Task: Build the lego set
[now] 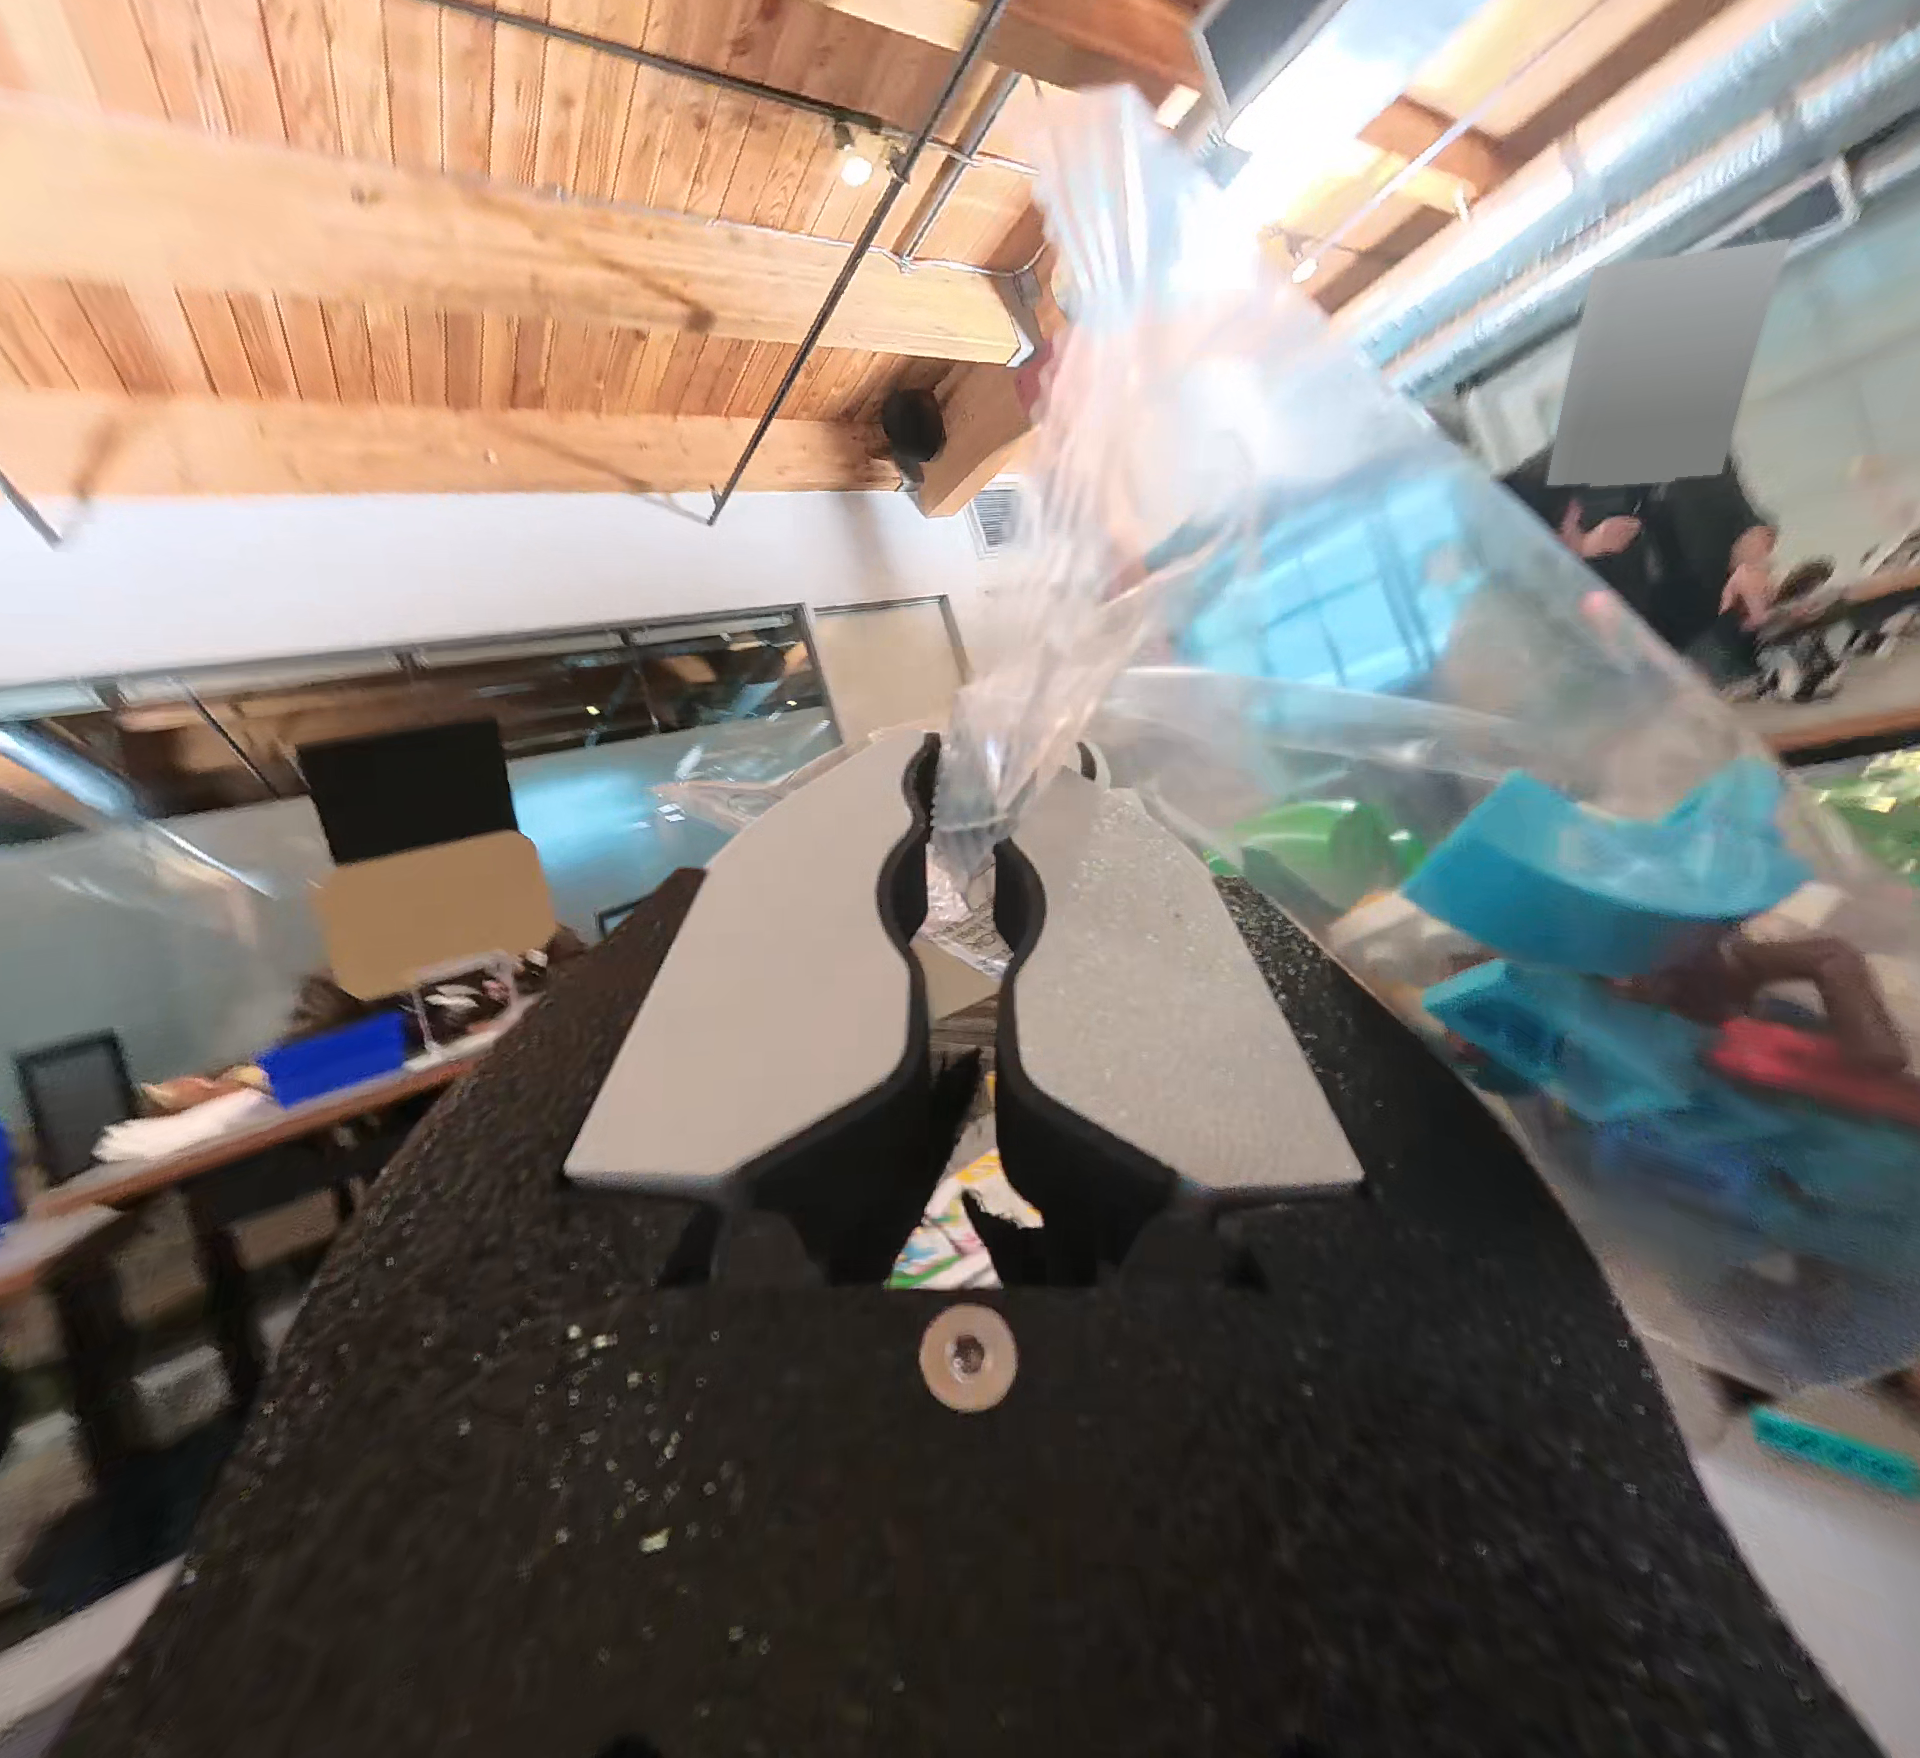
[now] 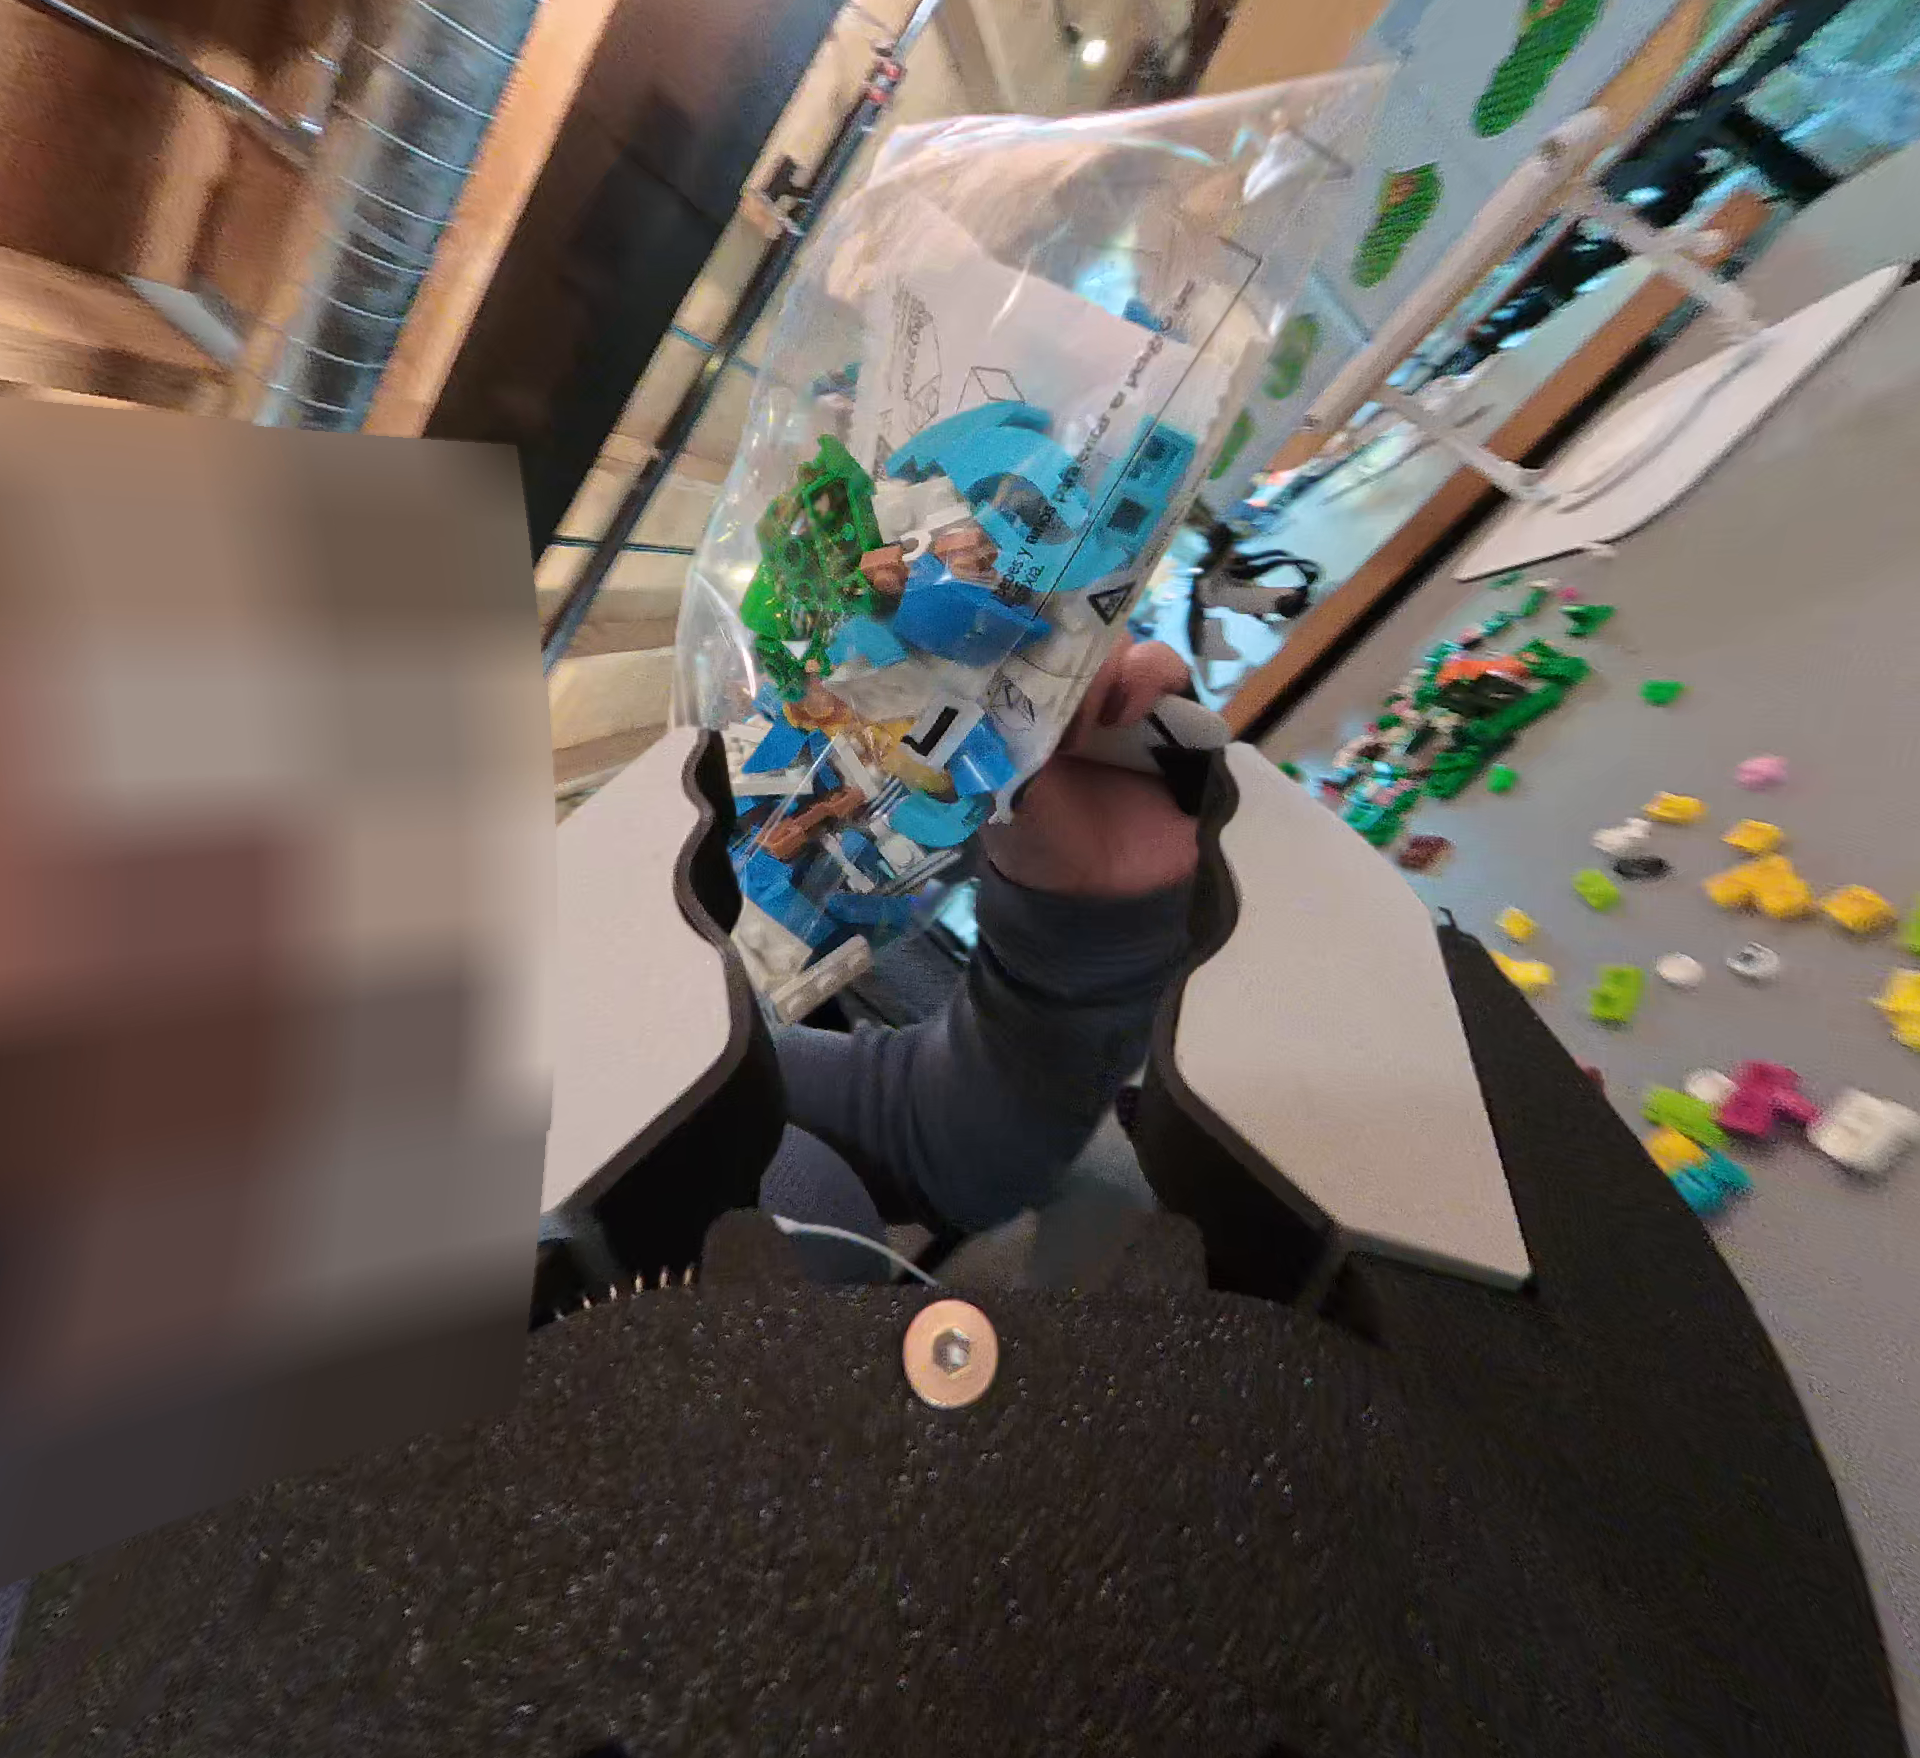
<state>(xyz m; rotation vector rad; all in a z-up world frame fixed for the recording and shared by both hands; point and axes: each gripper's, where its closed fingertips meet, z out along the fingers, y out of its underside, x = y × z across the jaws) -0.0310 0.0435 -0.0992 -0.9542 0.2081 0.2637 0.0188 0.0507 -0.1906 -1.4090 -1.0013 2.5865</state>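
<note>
Up in the air, a clear bag (image 2: 997, 503) of lego pieces hangs pinched by the left gripper (image 1: 966, 815).

Its jaws clamp one crumpled corner of the plastic; blue, green and white bricks (image 2: 914, 669) sag inside. The right gripper (image 2: 961, 825) waits with jaws spread wide, holding nothing. Loose bricks (image 2: 1756, 887) are scattered on the grey table (image 2: 1766, 503) below.

One clear plastic bag (image 2: 997, 420) of bricks, two grippers, many loose bricks (image 2: 1766, 887) on one table (image 2: 1766, 586).

Wooden ceiling beams (image 1: 499, 254), silver duct (image 1: 1662, 150) (blurred), black monitor (image 1: 410, 789)
</note>
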